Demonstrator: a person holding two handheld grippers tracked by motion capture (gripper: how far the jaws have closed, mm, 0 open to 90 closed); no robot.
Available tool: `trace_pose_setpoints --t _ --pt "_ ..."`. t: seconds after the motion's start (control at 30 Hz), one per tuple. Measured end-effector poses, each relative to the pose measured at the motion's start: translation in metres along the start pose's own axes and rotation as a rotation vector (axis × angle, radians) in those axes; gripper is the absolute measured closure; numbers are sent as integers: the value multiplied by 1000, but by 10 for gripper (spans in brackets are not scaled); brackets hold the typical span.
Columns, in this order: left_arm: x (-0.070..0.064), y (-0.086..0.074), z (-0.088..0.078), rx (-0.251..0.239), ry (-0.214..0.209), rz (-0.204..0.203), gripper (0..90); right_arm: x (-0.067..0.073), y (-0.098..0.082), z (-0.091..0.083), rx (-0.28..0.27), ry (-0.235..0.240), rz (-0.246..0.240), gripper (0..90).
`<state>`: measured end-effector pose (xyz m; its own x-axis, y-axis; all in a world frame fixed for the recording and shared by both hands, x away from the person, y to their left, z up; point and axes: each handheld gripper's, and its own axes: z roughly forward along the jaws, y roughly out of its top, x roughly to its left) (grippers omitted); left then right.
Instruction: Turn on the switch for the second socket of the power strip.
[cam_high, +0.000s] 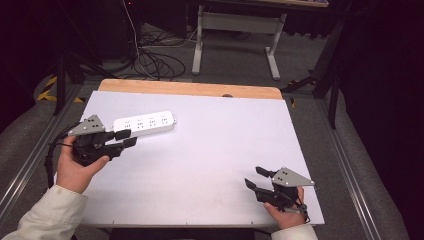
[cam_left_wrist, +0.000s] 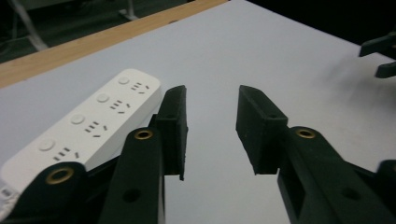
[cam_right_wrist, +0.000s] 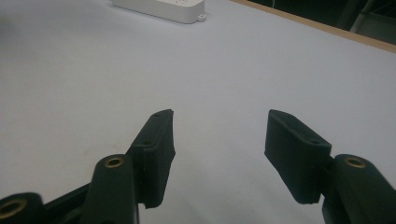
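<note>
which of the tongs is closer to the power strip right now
Left. The left tongs sit open right beside the power strip, at its near edge. The right tongs are open too, far off at the table's near right corner.

I see a pale grey-white counter with a light wooden strip along its far edge. The power strip is white, marked with rows of small dark socket slots and round white buttons. Both my left gripper and right gripper are black, with brass-coloured rivets and grey plates on top. My sleeves are cream. The floor is dark grey, with yellow-and-black hazard tape at the left.
</note>
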<state>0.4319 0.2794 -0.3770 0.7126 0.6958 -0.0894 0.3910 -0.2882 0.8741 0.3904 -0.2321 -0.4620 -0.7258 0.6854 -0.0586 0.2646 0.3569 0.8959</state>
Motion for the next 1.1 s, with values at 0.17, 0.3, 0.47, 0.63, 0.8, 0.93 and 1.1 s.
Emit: trace_pose_setpoints --t 0.17,0.3,0.47,0.63,0.8,0.93,1.1 --pt "8 0 3 -45 12 14 821 1 0 0 2 0 -3 428" --pt "15 3 8 -64 40 -7 898 1 0 0 2 -2 -2 428" --pt "26 8 17 -49 86 3 898 0 0 1 2 -6 7 428" --pt "36 13 25 -55 102 -12 899 1 1 4 12 -4 1 428" --pt "48 16 36 -38 121 8 899 0 -2 0 8 -10 16 428" --pt "55 16 45 -34 119 1 899 1 -4 -3 9 -13 21 427" --pt "64 14 60 -51 128 -36 899 2 -6 -6 14 -17 31 428"
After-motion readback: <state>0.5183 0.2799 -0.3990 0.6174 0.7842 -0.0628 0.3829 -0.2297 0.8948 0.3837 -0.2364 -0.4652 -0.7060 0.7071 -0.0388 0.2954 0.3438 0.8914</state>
